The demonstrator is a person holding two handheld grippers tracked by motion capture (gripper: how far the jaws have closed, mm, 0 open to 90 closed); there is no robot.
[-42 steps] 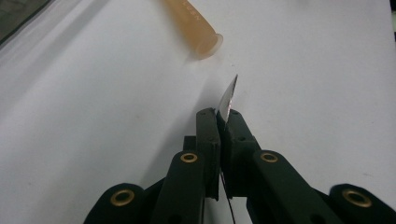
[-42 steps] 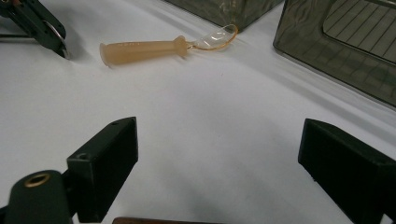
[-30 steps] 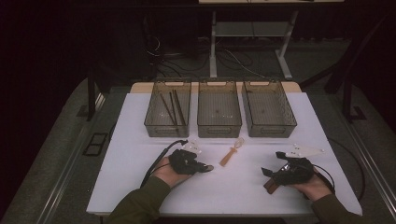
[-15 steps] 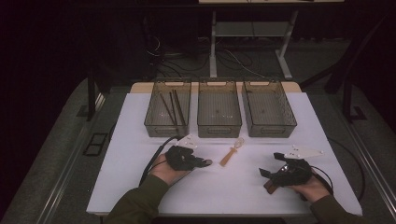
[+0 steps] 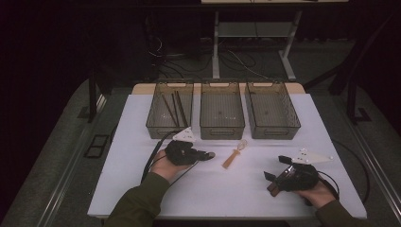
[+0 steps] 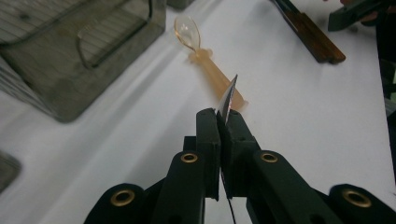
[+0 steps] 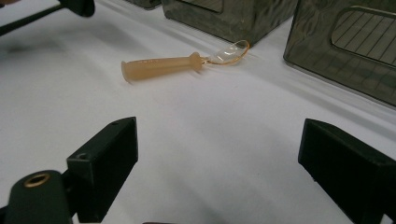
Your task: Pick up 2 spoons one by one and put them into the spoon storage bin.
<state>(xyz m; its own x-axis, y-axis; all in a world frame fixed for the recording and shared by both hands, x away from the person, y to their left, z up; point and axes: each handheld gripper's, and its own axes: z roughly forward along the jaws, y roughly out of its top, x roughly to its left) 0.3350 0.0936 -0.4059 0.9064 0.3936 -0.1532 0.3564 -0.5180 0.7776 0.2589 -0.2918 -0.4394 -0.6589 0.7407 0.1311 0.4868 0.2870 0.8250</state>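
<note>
The left gripper [image 5: 208, 154] had been swung from pointing toward the bins to pointing at the spoon [image 5: 233, 156], which lay just ahead of its tips. Its jaws were pressed together, with a thin sliver caught between them. The right gripper [image 5: 274, 175] was held wide apart, the spoon well ahead of it. A pickup of the spoon was judged likely.

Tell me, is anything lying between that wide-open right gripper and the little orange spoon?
Nothing visible does. In the right gripper view, bare white table runs from the open right gripper to the spoon. The bins stand behind the spoon.
</note>
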